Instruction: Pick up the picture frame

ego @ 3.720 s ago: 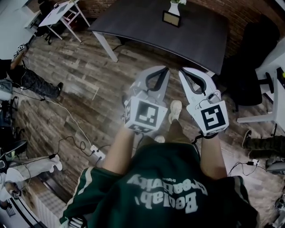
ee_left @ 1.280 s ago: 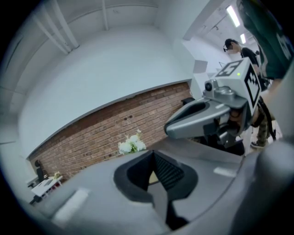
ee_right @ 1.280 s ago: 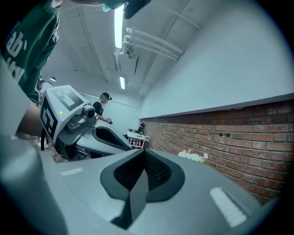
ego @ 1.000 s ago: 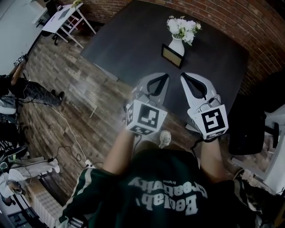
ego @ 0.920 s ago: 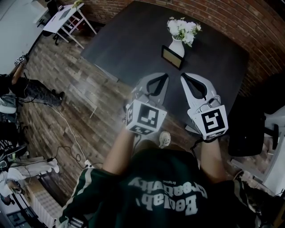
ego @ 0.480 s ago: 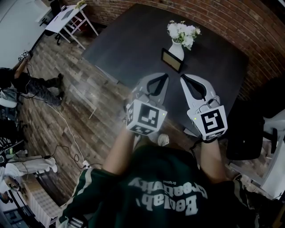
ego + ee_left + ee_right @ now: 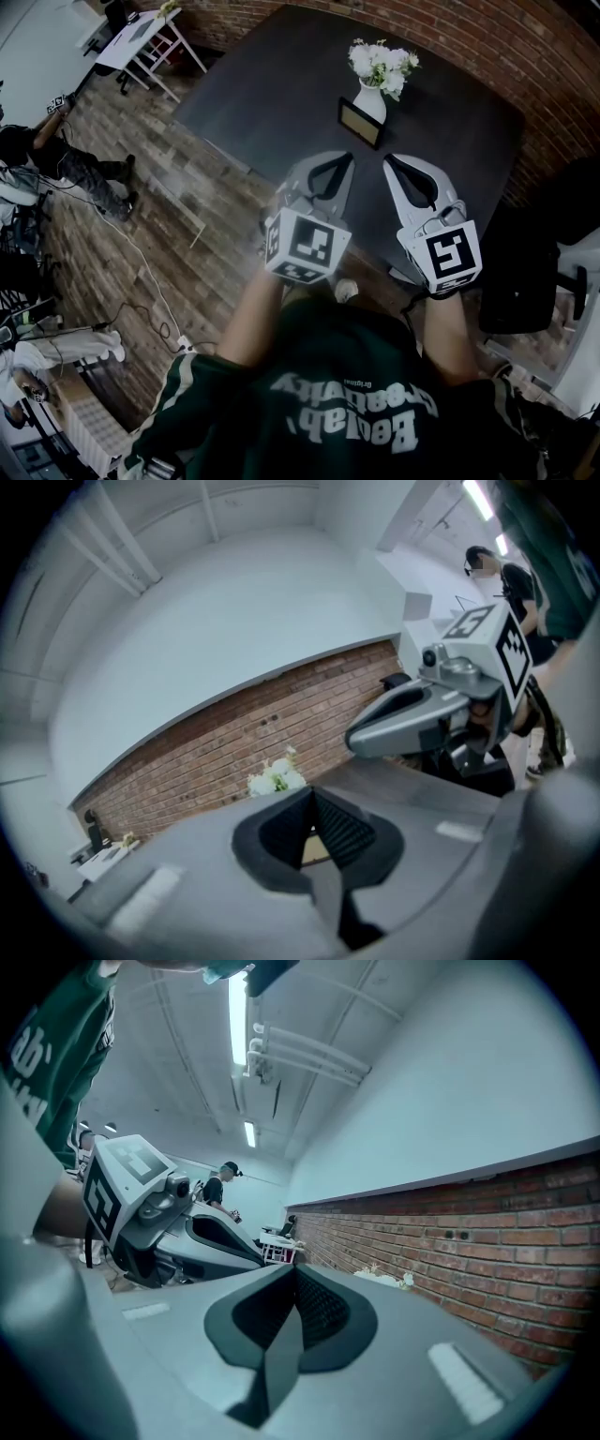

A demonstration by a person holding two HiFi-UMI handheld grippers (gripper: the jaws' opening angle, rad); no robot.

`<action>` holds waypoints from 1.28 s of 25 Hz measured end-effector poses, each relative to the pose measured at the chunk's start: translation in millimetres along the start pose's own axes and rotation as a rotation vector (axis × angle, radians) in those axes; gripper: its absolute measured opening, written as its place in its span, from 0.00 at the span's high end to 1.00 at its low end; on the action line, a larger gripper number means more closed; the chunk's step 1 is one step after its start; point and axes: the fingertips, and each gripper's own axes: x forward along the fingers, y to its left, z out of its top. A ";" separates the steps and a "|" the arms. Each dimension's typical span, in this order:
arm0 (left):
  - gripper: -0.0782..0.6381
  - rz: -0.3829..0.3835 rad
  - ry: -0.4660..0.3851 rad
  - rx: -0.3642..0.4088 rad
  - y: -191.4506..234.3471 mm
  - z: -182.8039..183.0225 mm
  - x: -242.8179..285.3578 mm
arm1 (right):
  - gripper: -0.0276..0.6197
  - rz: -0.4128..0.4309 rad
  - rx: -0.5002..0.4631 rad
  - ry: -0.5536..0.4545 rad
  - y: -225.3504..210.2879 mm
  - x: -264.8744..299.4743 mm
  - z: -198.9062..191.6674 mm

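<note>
Over on the far left a person (image 7: 58,157) is down low on the wooden floor (image 7: 178,225), cables trailing near them; a small white table (image 7: 139,30) stands beyond, up by the wall.

Moving across, here is the big dark table (image 7: 272,89), set against the brick wall (image 7: 525,47); the one holding the grippers, in a green shirt, stands at its near edge.

The left gripper (image 7: 349,157) hangs over that edge with its claw pinched right together; its own view shows pad against pad and nothing caught in them; only the hollow behind the tips is open, and a tan patch of the frame shows through it.

Now the prize: the picture frame (image 7: 360,123) stands on the table just past both gripper tips, propped at a tilt, dark border round a tan middle; neither claw touches it.

Just behind it stands a white vase (image 7: 372,100), the only vessel here, upright, and filled with a bunch of white flowers (image 7: 382,60) spilling over its mouth; whether frame and vase touch, I cannot tell.

The right gripper (image 7: 388,158) sits beside its partner, tips nearly level with it, claw closed tight and empty too; its marker cube faces up.

Far right, a black chair (image 7: 523,267) stands off the table's corner.
</note>
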 end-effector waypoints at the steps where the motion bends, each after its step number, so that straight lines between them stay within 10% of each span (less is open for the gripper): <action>1: 0.89 -0.002 0.002 0.002 -1.1 -0.4 0.0 | 0.95 -0.001 0.001 -0.003 0.5 -0.7 -0.1; 20: 0.89 0.021 0.006 -0.037 31.8 -26.9 -0.7 | 0.95 0.029 0.007 0.022 5.6 38.4 -4.1; 32: 0.89 -0.092 -0.003 -0.012 75.5 -53.9 64.6 | 0.95 -0.040 0.045 0.097 -25.5 103.0 -31.1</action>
